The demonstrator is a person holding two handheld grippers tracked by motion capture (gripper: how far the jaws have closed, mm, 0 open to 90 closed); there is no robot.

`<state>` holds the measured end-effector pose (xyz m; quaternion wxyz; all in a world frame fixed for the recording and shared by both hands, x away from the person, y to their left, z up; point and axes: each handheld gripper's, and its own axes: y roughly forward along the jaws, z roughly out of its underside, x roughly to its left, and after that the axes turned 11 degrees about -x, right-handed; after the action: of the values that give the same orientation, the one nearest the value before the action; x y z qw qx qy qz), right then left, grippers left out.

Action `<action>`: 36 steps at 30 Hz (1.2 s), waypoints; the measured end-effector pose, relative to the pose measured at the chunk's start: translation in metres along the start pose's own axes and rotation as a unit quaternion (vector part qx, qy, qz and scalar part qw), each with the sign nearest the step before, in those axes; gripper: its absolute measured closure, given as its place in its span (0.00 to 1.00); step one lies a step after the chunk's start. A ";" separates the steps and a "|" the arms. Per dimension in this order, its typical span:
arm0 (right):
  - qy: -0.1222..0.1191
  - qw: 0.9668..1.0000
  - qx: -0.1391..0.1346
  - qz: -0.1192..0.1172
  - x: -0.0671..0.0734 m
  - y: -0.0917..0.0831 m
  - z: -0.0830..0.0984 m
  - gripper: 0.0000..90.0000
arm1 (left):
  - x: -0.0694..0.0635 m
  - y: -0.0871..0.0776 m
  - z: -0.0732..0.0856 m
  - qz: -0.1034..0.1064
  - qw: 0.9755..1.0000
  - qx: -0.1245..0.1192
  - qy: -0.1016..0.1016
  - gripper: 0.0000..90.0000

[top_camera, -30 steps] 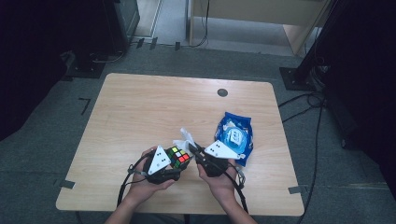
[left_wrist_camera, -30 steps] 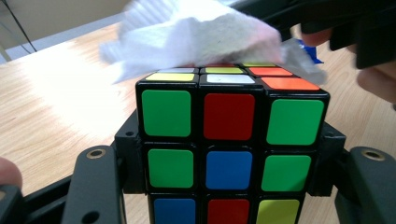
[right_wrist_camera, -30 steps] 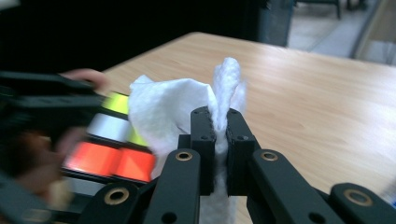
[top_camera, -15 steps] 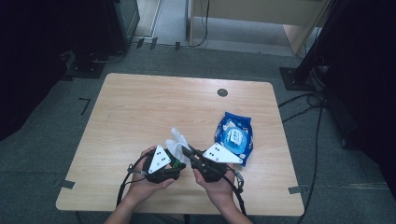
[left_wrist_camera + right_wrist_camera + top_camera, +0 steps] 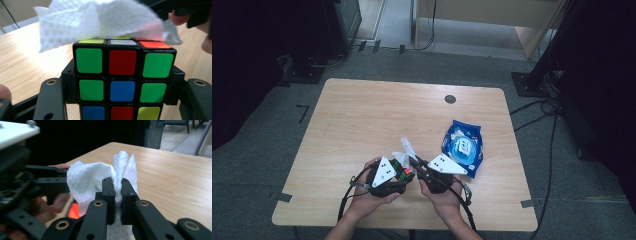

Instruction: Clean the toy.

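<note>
The left hand-held gripper [image 5: 398, 172] was clamped on a puzzle cube [image 5: 123, 77], one jaw against each of two opposite side faces, as its own view showed; the cube sat squarely between the jaws with its green, red and blue stickers facing the camera. The right hand-held gripper [image 5: 117, 195] was clenched on a white wipe [image 5: 100, 178], the fabric pinched in the narrow slot between its jaws and standing up in a fold above them. In the left gripper view the wipe [image 5: 100, 21] lay draped over the top face of the cube, overhanging that face on both sides. In the high view both units were held close together above the near part of the table [image 5: 362, 115], the right hand-held gripper [image 5: 414, 162] angled toward the cube [image 5: 401, 172] from the right, with the wipe [image 5: 404, 148] rising between them. A blue wipes pack [image 5: 463, 148] lay flat just to the right of the right hand, well inside the right edge of the table. The near edge ran just below both hands, with cables trailing over it. The left half and the far half of the table were bare wood, apart from a round dark grommet [image 5: 450, 99] near the far edge.
</note>
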<state>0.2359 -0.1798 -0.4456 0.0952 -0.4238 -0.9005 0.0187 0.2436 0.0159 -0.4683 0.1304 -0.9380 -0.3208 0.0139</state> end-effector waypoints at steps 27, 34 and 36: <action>0.027 0.993 0.049 0.108 -0.065 -0.004 0.025 0.68 | 0.022 -0.011 -0.001 -0.036 0.999 -0.007 -0.026 0.38; 0.053 0.996 0.028 0.059 -0.044 -0.007 0.005 0.60 | 0.026 -0.010 0.000 -0.037 0.999 -0.001 -0.032 0.38; 0.065 0.997 0.022 0.036 -0.034 -0.007 -0.002 0.58 | 0.025 -0.009 0.001 -0.037 0.999 -0.001 -0.033 0.38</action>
<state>0.2517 -0.2105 -0.4480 0.1618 -0.4541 -0.8760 0.0145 0.2576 0.0379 -0.4650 0.1194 -0.9246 -0.3595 0.0399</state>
